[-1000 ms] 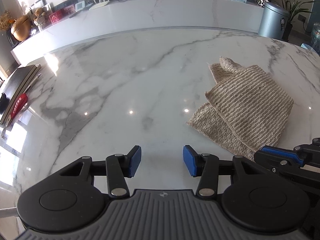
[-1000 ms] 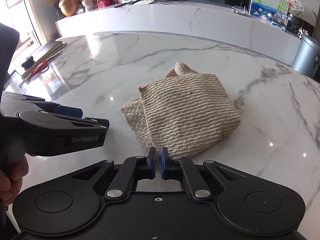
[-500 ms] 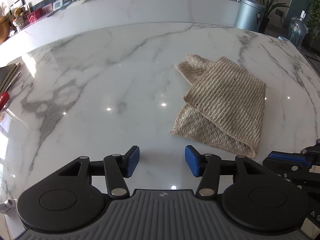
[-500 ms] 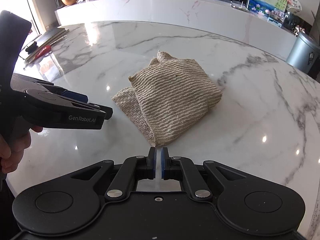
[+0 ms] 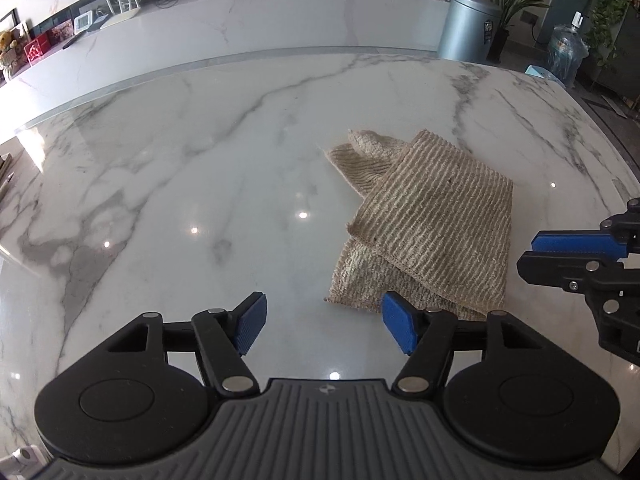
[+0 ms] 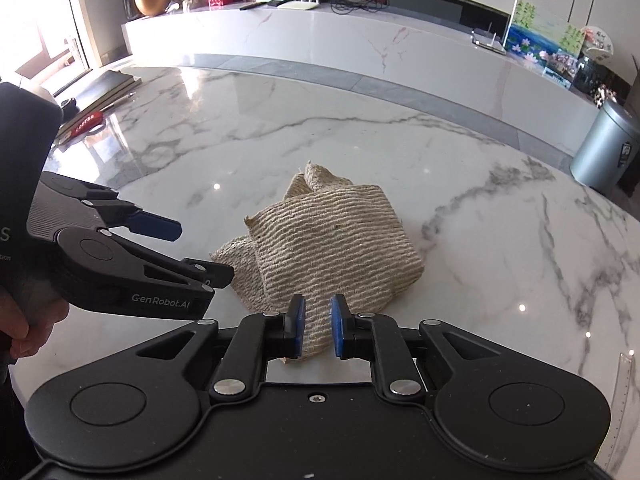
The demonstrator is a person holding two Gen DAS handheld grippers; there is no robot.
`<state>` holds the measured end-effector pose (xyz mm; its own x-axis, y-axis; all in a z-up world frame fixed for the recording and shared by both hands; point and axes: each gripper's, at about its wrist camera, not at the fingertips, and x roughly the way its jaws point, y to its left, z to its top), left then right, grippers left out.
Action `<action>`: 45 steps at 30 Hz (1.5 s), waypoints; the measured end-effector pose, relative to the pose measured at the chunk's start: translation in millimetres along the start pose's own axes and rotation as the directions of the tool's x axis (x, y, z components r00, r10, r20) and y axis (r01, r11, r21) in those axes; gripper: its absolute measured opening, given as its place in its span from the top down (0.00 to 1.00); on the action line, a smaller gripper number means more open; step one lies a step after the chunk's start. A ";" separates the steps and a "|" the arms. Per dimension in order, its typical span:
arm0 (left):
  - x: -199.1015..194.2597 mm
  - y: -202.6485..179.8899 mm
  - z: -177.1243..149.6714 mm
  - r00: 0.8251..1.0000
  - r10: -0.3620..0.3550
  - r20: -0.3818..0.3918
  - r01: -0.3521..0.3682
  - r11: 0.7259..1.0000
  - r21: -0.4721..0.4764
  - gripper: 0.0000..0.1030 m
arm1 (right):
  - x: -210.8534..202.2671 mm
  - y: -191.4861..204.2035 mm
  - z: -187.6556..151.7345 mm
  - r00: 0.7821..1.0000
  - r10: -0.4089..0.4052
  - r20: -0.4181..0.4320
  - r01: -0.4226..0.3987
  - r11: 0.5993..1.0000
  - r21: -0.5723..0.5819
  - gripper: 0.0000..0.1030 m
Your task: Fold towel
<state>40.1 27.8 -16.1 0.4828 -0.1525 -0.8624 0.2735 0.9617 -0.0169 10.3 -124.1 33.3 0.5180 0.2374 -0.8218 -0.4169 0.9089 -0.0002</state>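
A beige ribbed towel (image 5: 432, 220) lies folded in loose layers on the white marble table (image 5: 200, 184); it also shows in the right wrist view (image 6: 332, 240). My left gripper (image 5: 324, 326) is open and empty, hovering at the towel's near left corner. My right gripper (image 6: 317, 330) is slightly open, its blue pads on either side of the towel's near corner without clamping it. The right gripper shows at the right edge of the left wrist view (image 5: 580, 256), and the left gripper at the left of the right wrist view (image 6: 160, 252).
Books and a red item (image 6: 88, 120) lie at the table's far left edge. A long marble counter (image 6: 360, 48) with small objects runs behind the table. A grey bin (image 6: 604, 148) stands on the floor at the right.
My right gripper has opened slightly from shut and now straddles the towel's near corner. My left gripper has moved right, closer to the towel's near left corner.
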 end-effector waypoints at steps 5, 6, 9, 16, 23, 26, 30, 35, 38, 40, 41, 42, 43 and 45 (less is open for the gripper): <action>6.0 1.0 -0.8 0.999 -0.043 0.015 0.042 0.999 0.024 0.39 | 13.4 7.6 -1.9 1.000 -0.003 -0.026 0.002 0.997 -0.072 0.63; 6.7 1.2 -1.0 0.998 -0.053 0.018 0.053 0.998 0.025 0.40 | 16.3 8.4 -3.4 1.000 0.001 -0.029 -0.003 0.997 -0.077 0.63; 9.0 1.6 -1.4 0.996 -0.081 0.030 0.080 0.996 0.027 0.48 | 25.8 8.4 -6.1 0.999 -0.010 -0.039 0.007 0.996 -0.088 0.63; 9.4 5.3 -1.7 0.990 -0.133 0.052 0.133 0.991 0.001 0.72 | 32.4 11.4 -11.9 1.000 0.005 -0.023 -0.007 0.996 -0.092 0.63; 10.4 10.2 -1.0 0.986 -0.159 0.049 0.161 0.986 -0.039 0.90 | 32.1 19.2 -10.5 1.000 0.027 -0.014 -0.028 0.993 -0.114 0.63; 10.2 9.6 -1.1 0.987 -0.155 0.047 0.157 0.987 -0.042 0.92 | 33.9 19.2 -10.0 1.000 0.022 -0.016 -0.023 0.993 -0.114 0.63; 8.2 7.3 -0.9 0.987 -0.152 0.050 0.154 0.987 -0.035 0.95 | 37.4 17.8 -9.1 1.000 0.015 -0.021 -0.017 0.994 -0.110 0.67; 9.4 2.7 -1.3 0.991 -0.130 0.041 0.131 0.991 -0.016 0.95 | 46.1 18.0 -10.7 0.999 0.008 -0.041 -0.013 0.993 -0.120 0.81; 9.6 0.8 -1.7 0.992 -0.123 0.035 0.123 0.992 -0.006 0.95 | 45.5 15.3 -11.0 0.999 0.018 -0.038 -0.022 0.994 -0.103 0.93; 9.3 0.3 -2.2 0.991 -0.129 0.031 0.130 0.992 -0.005 0.95 | 44.1 11.9 -10.6 0.999 0.021 -0.044 -0.025 0.996 -0.081 1.00; 9.2 -0.2 -2.6 0.991 -0.129 0.031 0.129 0.992 -0.003 0.95 | 42.7 10.0 -10.9 0.999 0.016 -0.046 -0.019 0.997 -0.069 1.00; 9.2 -0.5 -3.0 0.991 -0.127 0.030 0.127 0.992 0.000 0.95 | 41.1 8.9 -11.5 0.999 0.006 -0.047 -0.009 0.998 -0.064 1.00; 9.1 -1.3 -3.1 0.992 -0.124 0.029 0.124 0.992 0.004 0.95 | 39.5 8.0 -12.4 0.999 -0.001 -0.047 -0.002 0.998 -0.060 1.00; 8.9 -2.0 -3.5 0.992 -0.120 0.026 0.120 0.993 0.006 0.95 | 32.3 1.7 -15.5 0.999 -0.011 -0.038 0.010 1.000 -0.026 1.00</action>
<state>40.9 25.3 -25.5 0.4681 -0.2726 -0.8406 0.3341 0.9352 -0.1173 14.7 -120.3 -2.1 0.4934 0.2142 -0.8430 -0.4308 0.9021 -0.0229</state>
